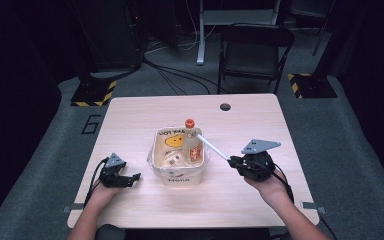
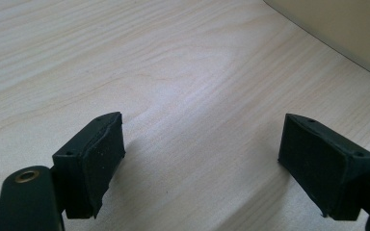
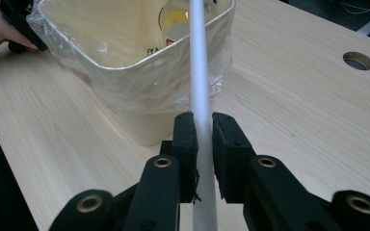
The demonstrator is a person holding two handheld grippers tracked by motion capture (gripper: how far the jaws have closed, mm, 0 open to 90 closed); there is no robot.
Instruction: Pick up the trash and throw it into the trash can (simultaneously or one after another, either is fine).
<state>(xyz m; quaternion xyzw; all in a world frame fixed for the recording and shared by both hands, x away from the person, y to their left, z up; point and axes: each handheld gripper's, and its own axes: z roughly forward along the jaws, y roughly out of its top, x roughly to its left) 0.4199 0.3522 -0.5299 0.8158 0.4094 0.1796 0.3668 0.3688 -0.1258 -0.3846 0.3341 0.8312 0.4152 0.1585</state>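
Right gripper (image 3: 203, 144) clenched on white stick (image 3: 198, 72), tip over bin (image 1: 178, 175) rim at 10 o'clock. Left gripper (image 2: 202, 159) released, jaws wide over bare table (image 1: 130, 115) at bin's 8 o'clock, clear room around. Bottle (image 1: 192, 142) upright inside bin. Far table edge open.

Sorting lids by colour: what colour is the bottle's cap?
Orange-red cap on the bottle, clearest in the high view.

White rod (image 3: 198, 72) runs off top and bottom edges; bin (image 3: 139, 72) lettering too small to read.
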